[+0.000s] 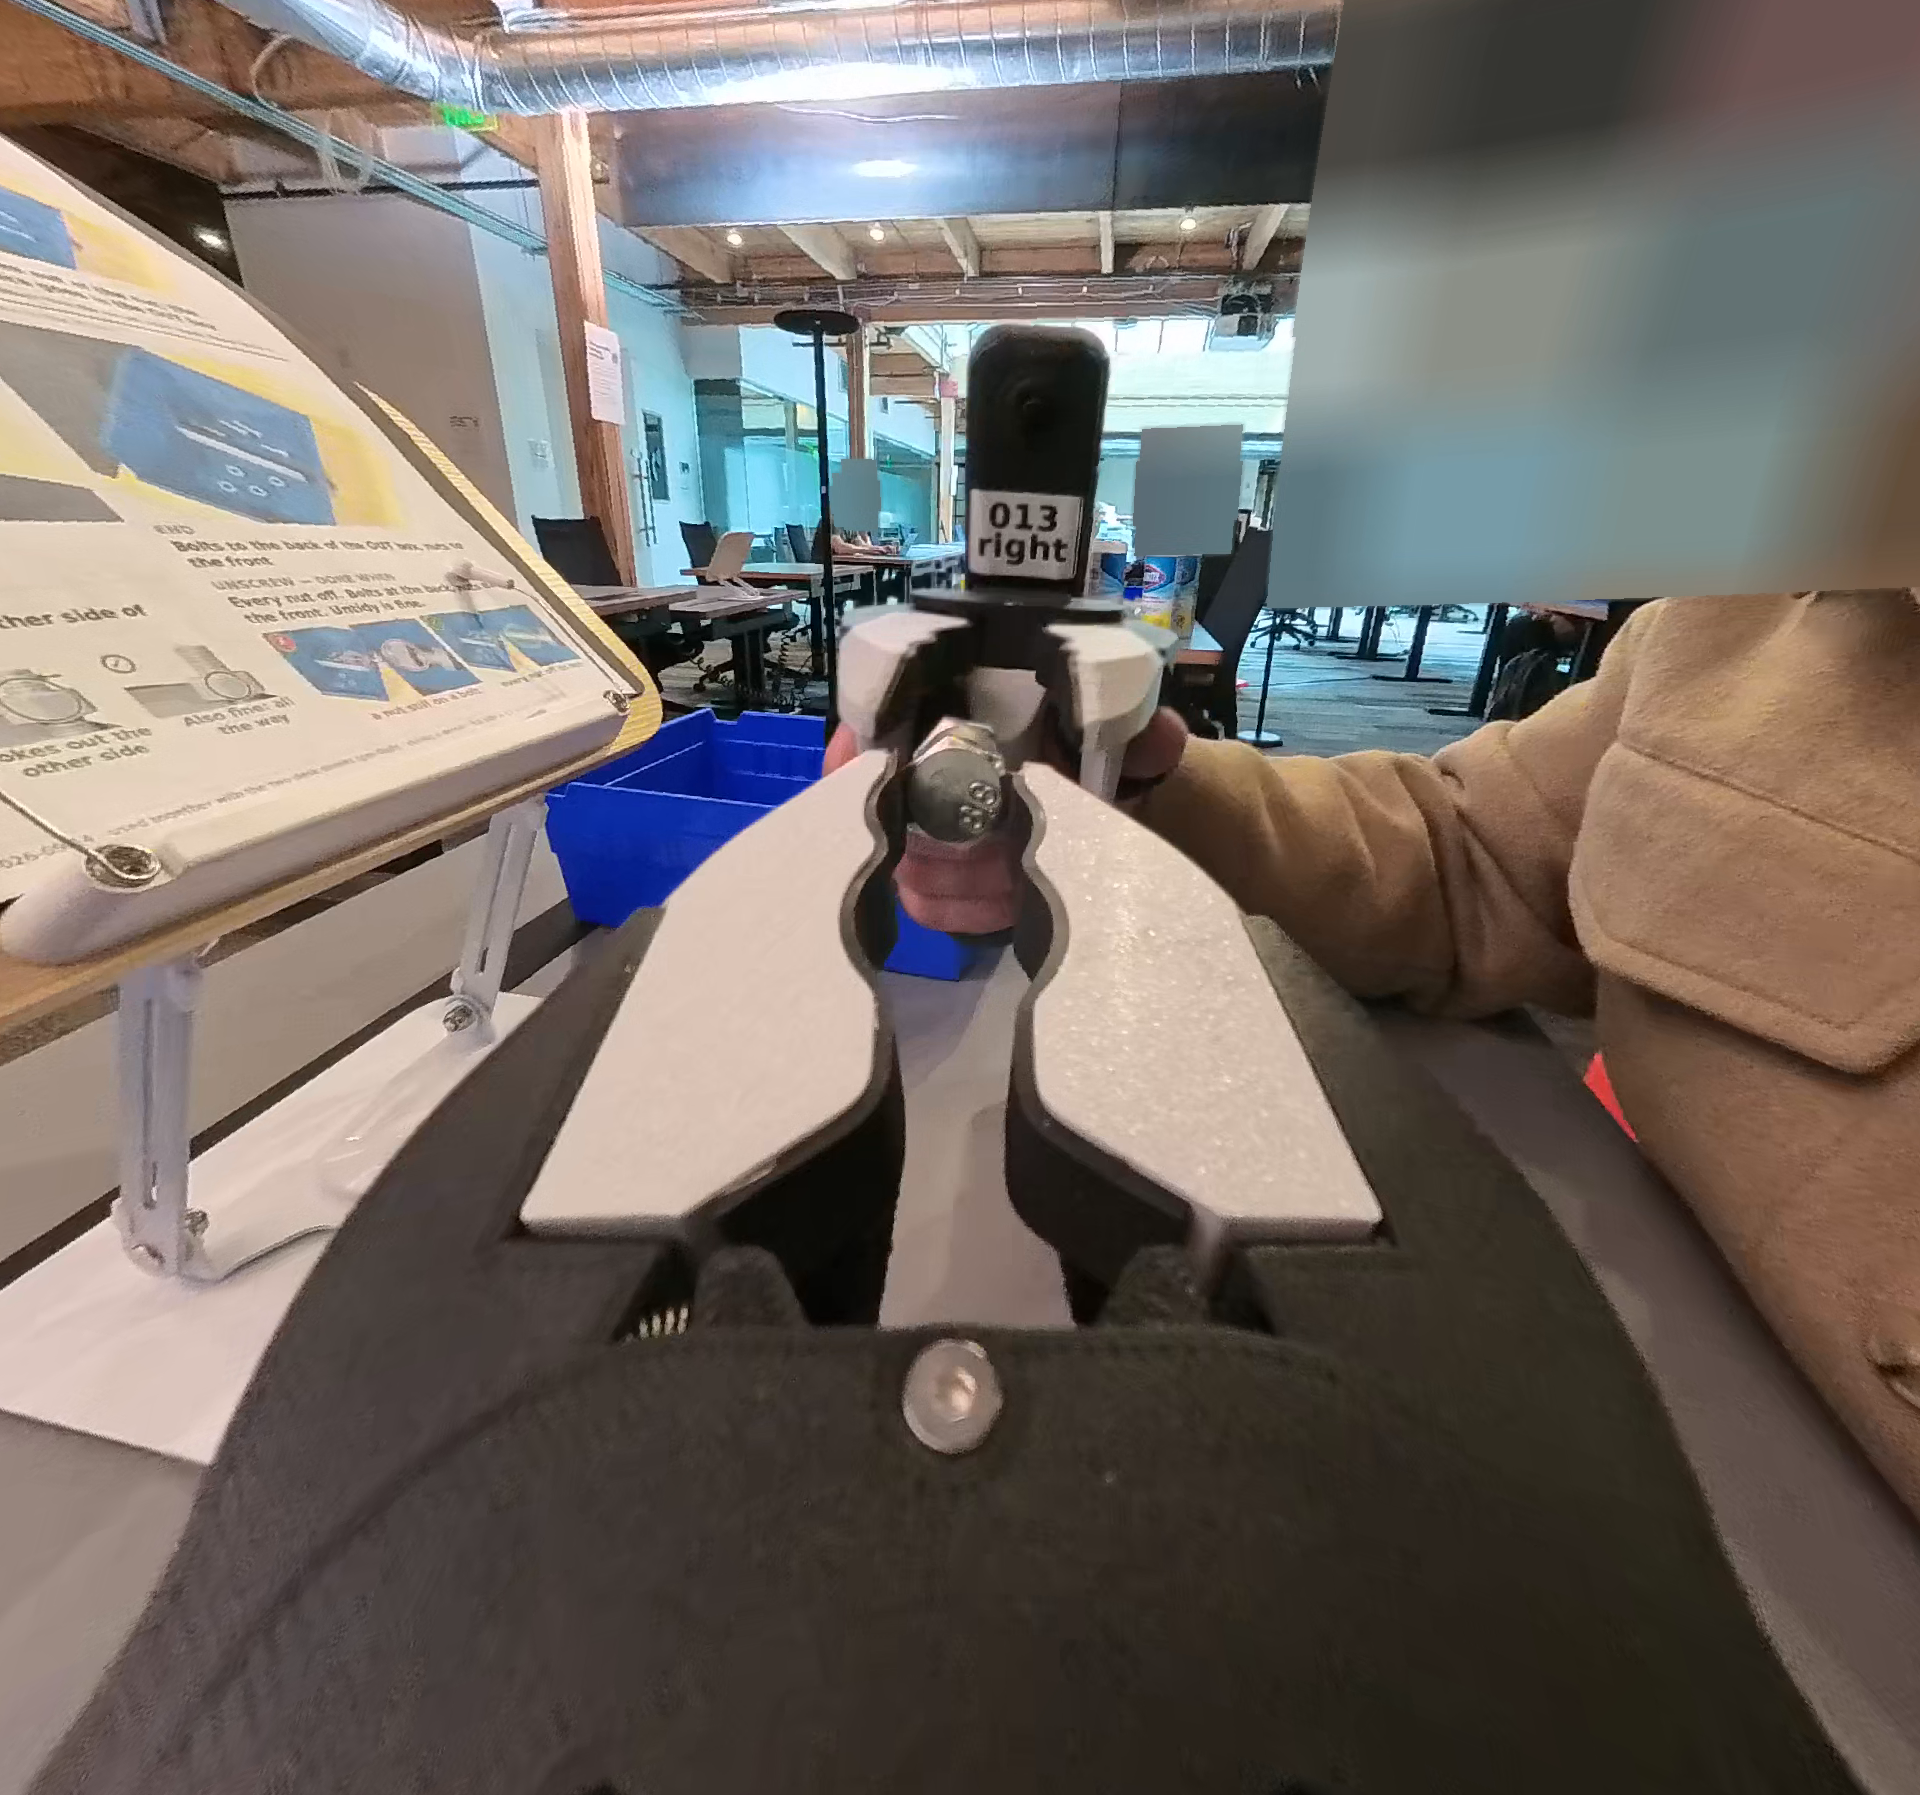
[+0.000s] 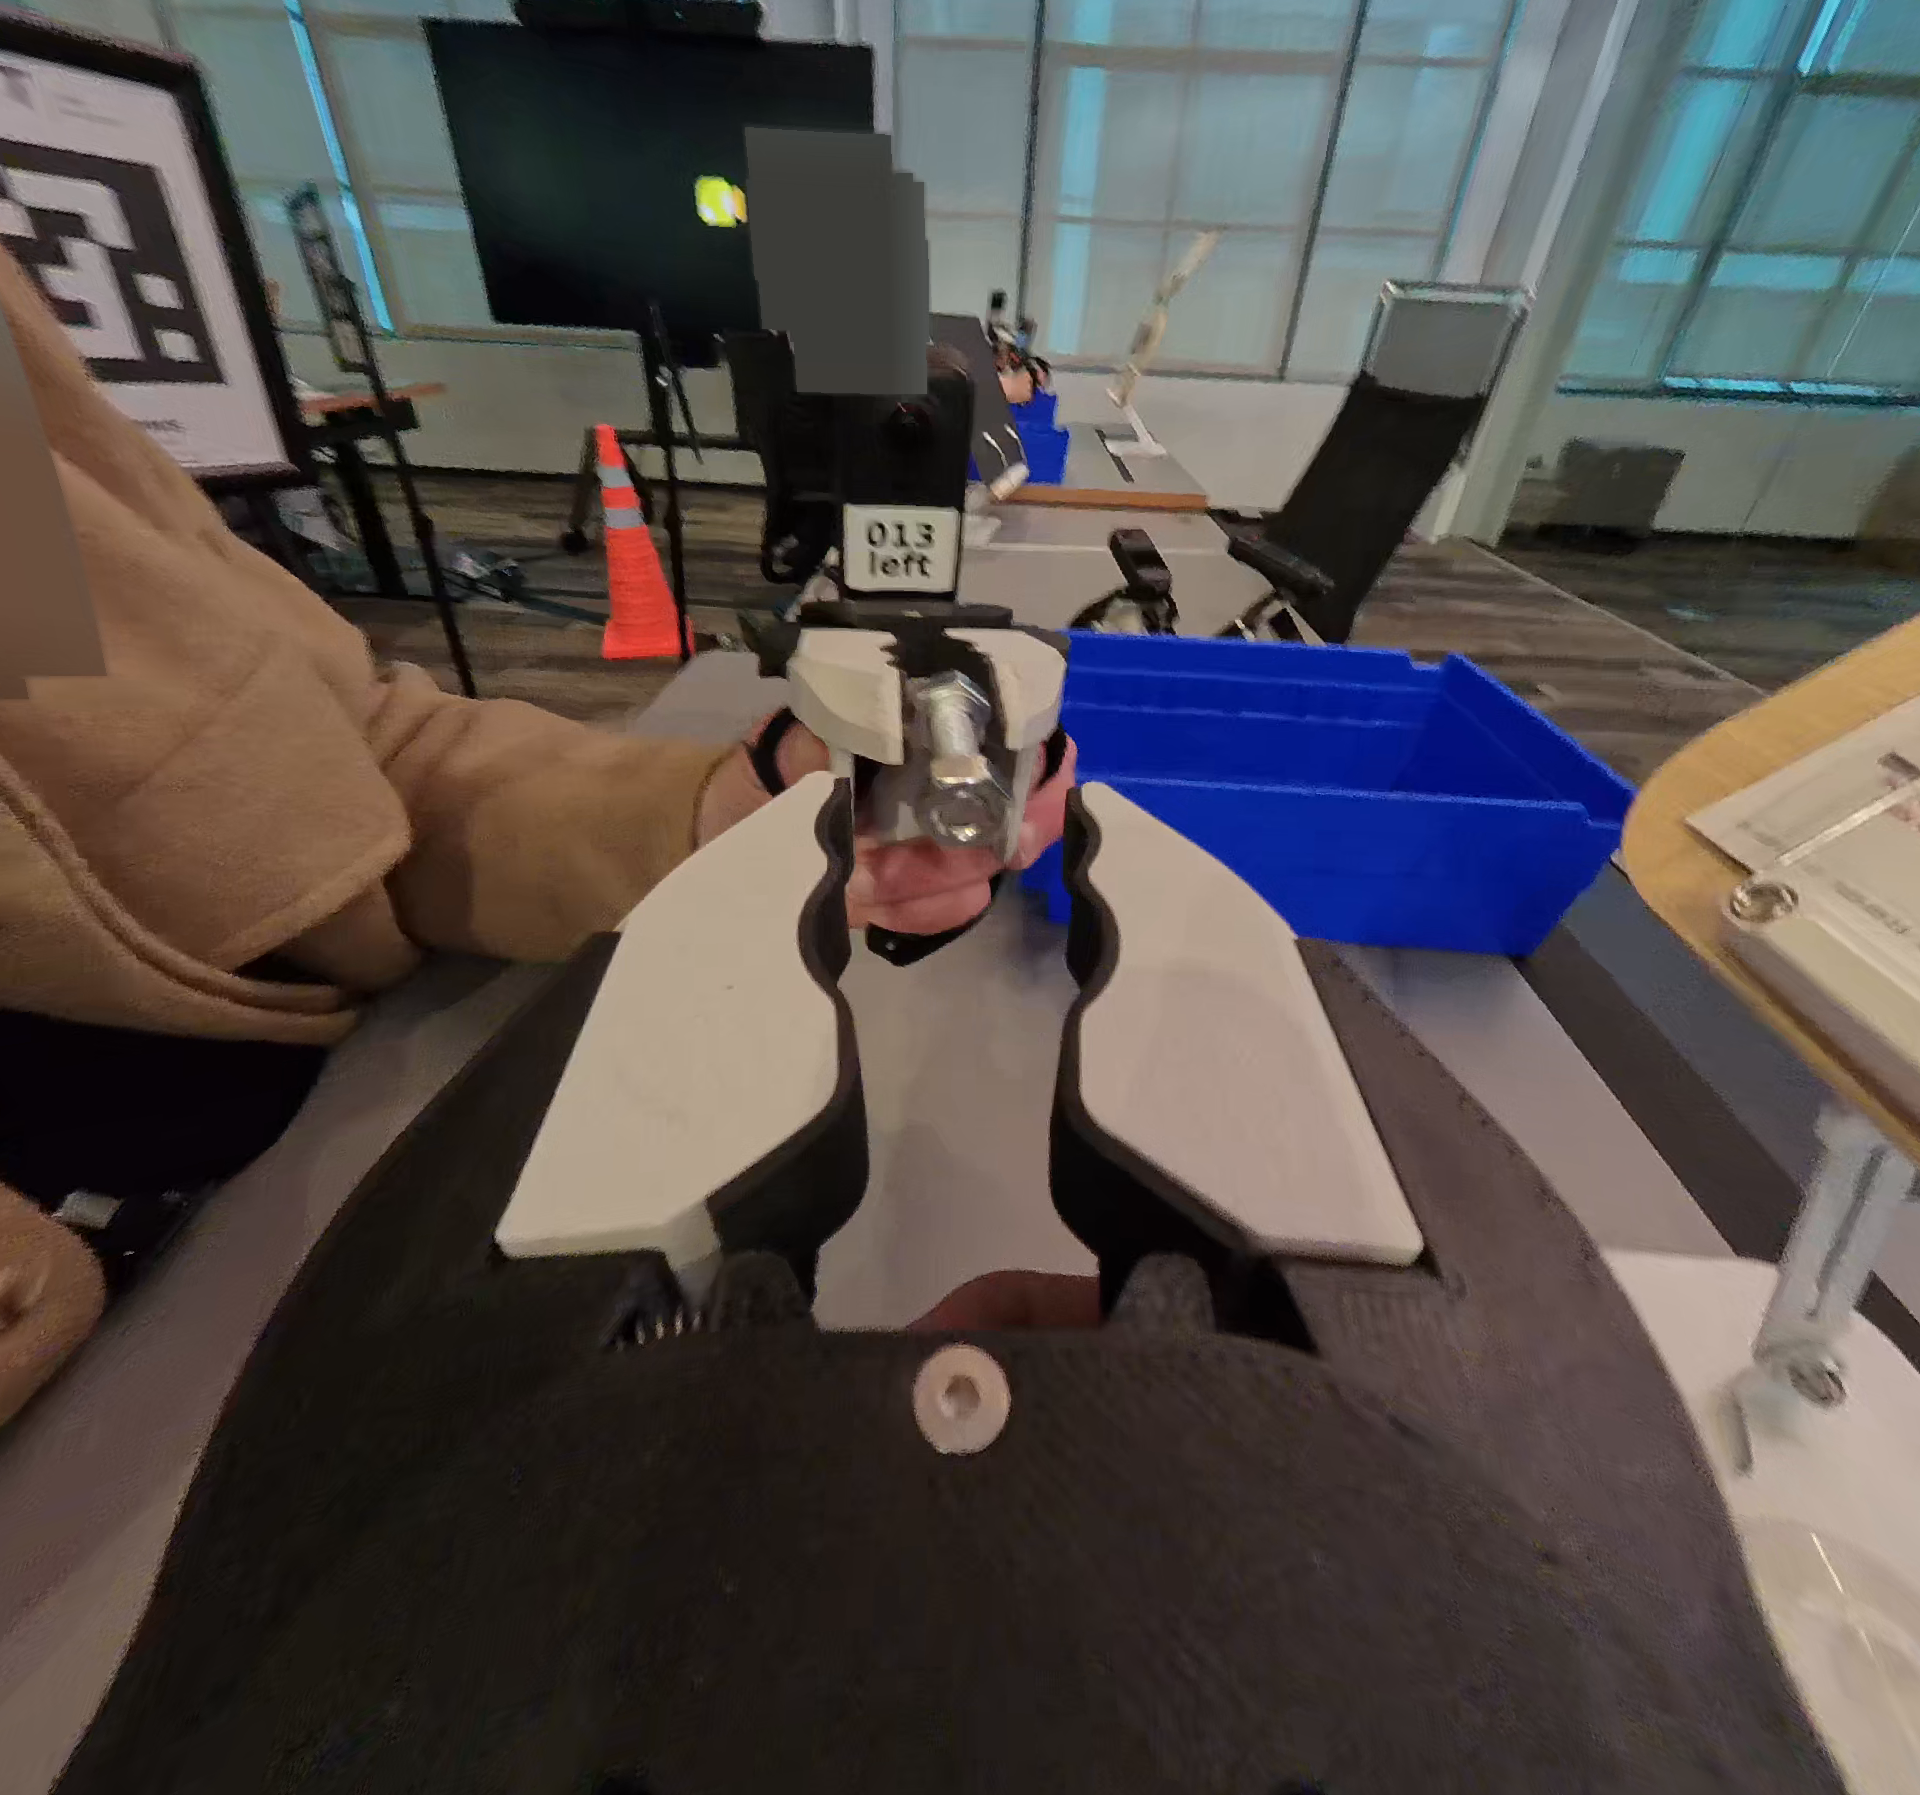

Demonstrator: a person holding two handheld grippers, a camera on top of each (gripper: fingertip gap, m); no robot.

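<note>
My left gripper [image 1: 951,789] is shut on the hex head of a steel bolt [image 1: 956,800] and holds it in the air above the grey table. The bolt points away, towards my right gripper [image 1: 997,696], which faces it with its jaws apart. In the right wrist view the left gripper [image 2: 935,706] holds the bolt [image 2: 951,706], and a steel nut [image 2: 961,810] sits on the threaded end nearest me. My right gripper [image 2: 956,810] is open, with its fingertips on either side of the nut and gaps showing on both sides.
A blue plastic bin [image 1: 675,810] [image 2: 1340,810] stands on the grey table [image 2: 1538,1080] just beyond the grippers. An instruction board on a metal stand [image 1: 312,602] [image 2: 1787,872] is beside it. A person's tan sleeve [image 1: 1455,841] [image 2: 312,769] reaches in. An orange cone [image 2: 634,561] stands on the floor. The tips of both grippers are at nearly the same place.
</note>
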